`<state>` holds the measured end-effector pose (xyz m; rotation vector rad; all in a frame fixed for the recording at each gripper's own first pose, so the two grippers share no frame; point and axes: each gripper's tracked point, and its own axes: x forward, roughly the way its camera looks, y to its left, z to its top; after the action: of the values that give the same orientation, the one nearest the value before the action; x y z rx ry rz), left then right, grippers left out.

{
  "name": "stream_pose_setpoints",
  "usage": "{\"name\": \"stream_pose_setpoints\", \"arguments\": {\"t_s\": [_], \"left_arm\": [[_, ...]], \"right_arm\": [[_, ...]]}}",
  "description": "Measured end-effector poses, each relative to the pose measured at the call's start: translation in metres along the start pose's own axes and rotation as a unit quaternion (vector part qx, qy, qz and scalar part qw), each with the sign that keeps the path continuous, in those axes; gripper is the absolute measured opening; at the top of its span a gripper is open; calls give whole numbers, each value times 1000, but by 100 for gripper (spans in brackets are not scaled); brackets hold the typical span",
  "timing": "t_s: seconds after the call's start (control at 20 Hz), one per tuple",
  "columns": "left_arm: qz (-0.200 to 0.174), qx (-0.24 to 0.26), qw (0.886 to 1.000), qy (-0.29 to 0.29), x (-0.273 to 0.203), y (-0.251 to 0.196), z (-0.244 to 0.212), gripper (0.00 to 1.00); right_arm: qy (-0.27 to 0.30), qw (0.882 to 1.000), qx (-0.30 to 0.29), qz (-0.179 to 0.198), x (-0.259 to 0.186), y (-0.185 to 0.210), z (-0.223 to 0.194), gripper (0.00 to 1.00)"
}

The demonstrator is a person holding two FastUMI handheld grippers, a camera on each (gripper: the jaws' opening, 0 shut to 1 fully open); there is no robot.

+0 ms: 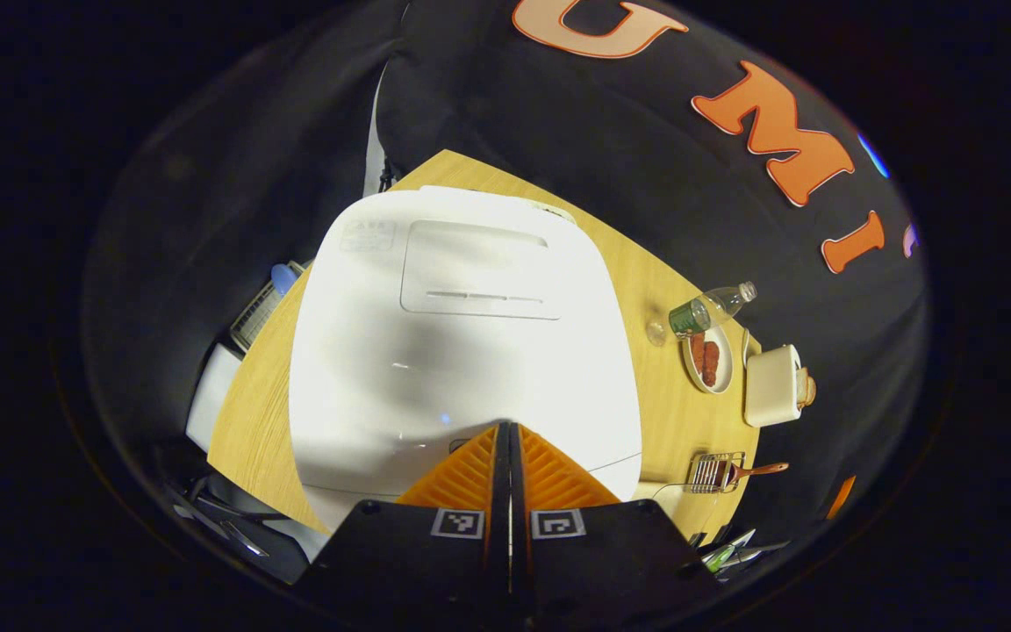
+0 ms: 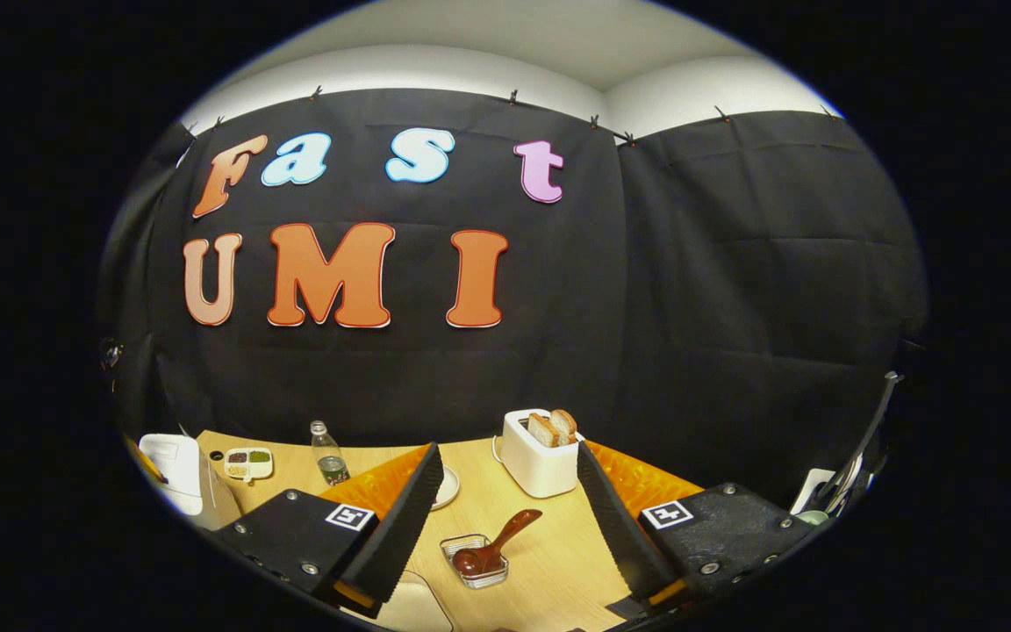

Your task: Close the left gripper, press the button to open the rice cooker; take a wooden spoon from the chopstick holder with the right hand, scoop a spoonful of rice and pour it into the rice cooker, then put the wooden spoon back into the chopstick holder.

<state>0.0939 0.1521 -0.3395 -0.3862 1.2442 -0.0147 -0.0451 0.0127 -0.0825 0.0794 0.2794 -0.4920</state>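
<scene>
Left gripper (image 1: pixel 510 432), seen in the left gripper view, is clenched with fingers pressed together, tips at the front edge of the closed white rice cooker (image 1: pixel 462 342). This cooker occupies most of the wooden table (image 1: pixel 646 281); a bottle (image 1: pixel 710 309) and toaster (image 1: pixel 773 384) stand near the far edge.

Right gripper (image 2: pixel 510 496), in the right gripper view, is released, jaws wide, above open tabletop. Between them lies the wooden spoon (image 2: pixel 492 544) in the chopstick holder (image 2: pixel 475 560). Black cloth walls close the booth.

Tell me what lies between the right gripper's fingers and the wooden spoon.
Only bare wooden tabletop, in the right gripper view. The brown wooden spoon sits in its wire holder ahead of the open right gripper.
</scene>
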Motion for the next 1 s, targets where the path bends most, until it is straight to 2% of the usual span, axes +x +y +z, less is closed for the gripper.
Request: {"name": "stream_pose_setpoints", "arguments": {"t_s": [0.1,0.3,0.45,0.6,0.7,0.85,0.95,1.0], "left_arm": [[14,18,1000,-10,2,0,1,7],[17,46,998,-46,1,-6,5,7],[8,53,992,-115,-25,-14,22,6],[12,89,967,-237,-65,-25,62,6],[44,122,942,-310,-98,-29,92,7],[95,168,905,-379,-144,-44,119,6],[104,180,889,-409,-174,-58,122,6],[100,178,884,-420,-181,-59,118,6]], "right_arm": [[8,1000,-2,0,4,0,-7,95],[32,999,14,21,10,7,-24,95],[54,998,12,33,20,5,-41,95],[67,997,17,41,31,-3,-56,95],[82,995,28,49,38,-6,-69,95],[116,991,15,63,51,-7,-97,96],[134,989,5,70,58,-11,-113,95],[142,987,3,73,60,-13,-119,95]]}}
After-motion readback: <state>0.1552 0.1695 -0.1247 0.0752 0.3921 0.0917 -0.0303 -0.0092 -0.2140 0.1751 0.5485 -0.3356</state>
